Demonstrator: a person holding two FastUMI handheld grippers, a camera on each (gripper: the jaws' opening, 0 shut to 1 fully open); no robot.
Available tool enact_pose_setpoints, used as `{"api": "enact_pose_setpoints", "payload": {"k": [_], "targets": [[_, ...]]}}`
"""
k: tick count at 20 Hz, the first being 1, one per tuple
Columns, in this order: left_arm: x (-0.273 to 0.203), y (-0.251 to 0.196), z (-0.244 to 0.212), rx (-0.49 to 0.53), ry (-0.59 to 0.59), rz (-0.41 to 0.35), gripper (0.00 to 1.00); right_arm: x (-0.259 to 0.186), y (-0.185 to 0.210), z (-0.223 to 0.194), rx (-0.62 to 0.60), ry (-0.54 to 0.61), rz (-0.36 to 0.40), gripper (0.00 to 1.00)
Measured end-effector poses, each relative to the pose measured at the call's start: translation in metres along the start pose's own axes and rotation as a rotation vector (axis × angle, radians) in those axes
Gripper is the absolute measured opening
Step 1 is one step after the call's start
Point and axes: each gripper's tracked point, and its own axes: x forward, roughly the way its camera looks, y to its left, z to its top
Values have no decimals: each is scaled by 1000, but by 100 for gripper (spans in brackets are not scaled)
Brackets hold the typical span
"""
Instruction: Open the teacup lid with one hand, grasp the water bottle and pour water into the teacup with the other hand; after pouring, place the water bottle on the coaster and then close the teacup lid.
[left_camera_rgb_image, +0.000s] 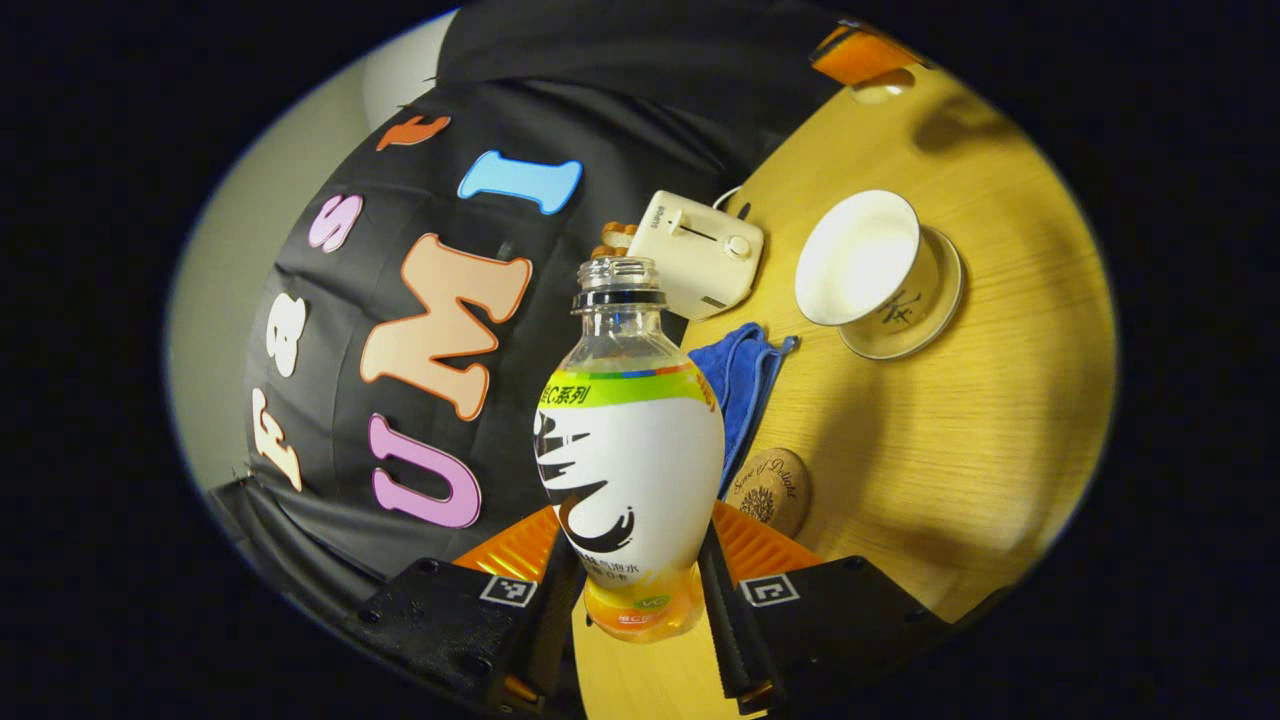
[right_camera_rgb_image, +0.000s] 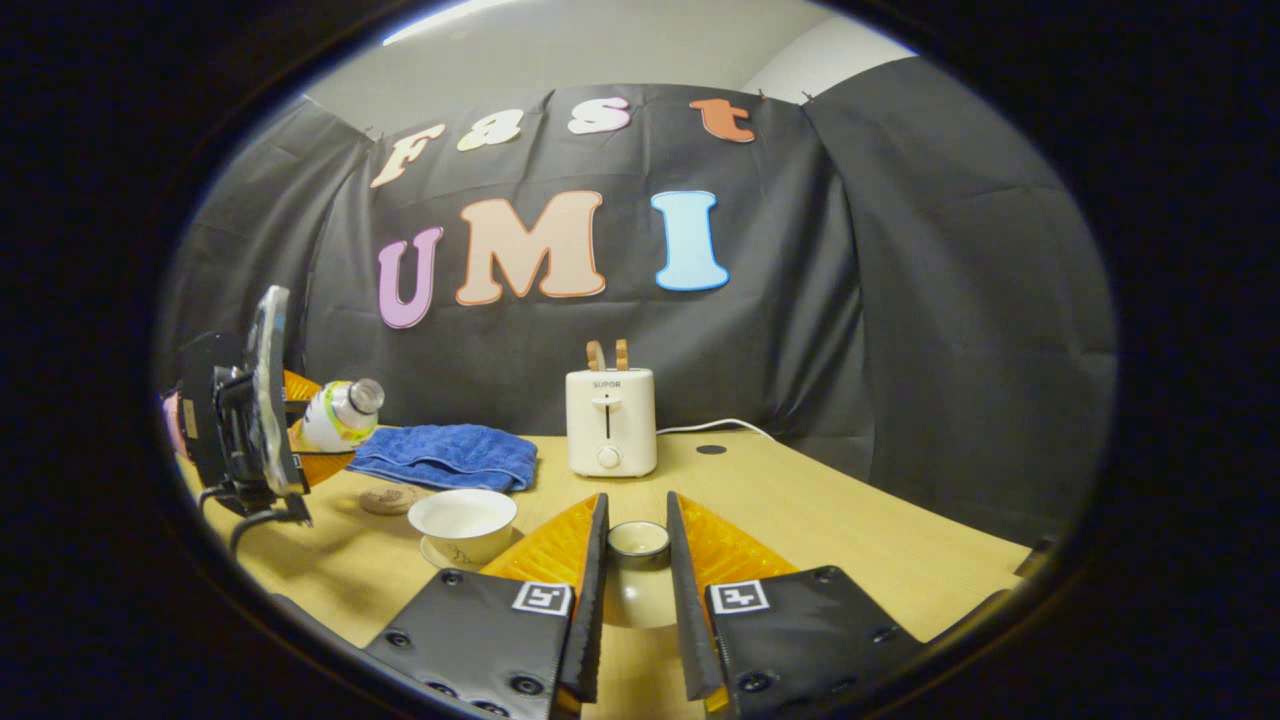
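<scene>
We hold the clear plastic water bottle with the white, green and orange label (left_camera_rgb_image: 630, 470) in the left gripper (left_camera_rgb_image: 636, 600), its two fingers clenched on the lower body, one on each side. The neck is uncapped and the bottle is tilted toward the white porcelain teacup on its saucer (left_camera_rgb_image: 862, 262), so we judge the pour is either about to start or just finished; no stream shows, and we cannot tell whether water lies in the cup. Holding it low on the body leaves the mouth free to swing over the rim.

The right gripper (right_camera_rgb_image: 637, 590) holds the small white teacup lid (right_camera_rgb_image: 638, 540) between its fingers, which seem to grasp it by the edges, though contact is hard to confirm. We judge it is kept off to the cup's right so the opening stays clear and the lid is ready for closing.

The round wooden coaster with carved lettering (left_camera_rgb_image: 772, 490) lies bare just beside the cup, toward the folded blue towel (right_camera_rgb_image: 447, 456); it is where the bottle should go. Behind the cup stands a cream-white toaster (right_camera_rgb_image: 610, 420) with its cord trailing away.

All this sits on a light wood-grain table (left_camera_rgb_image: 960, 440), with black cloth walls behind and a pale ceiling above.
</scene>
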Motion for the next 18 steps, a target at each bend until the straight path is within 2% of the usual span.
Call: {"api": "enact_pose_setpoints", "payload": {"k": [18], "targets": [[15, -14, 11, 444, 11, -66, 57, 1, -2, 0, 0, -1, -6, 36]]}}
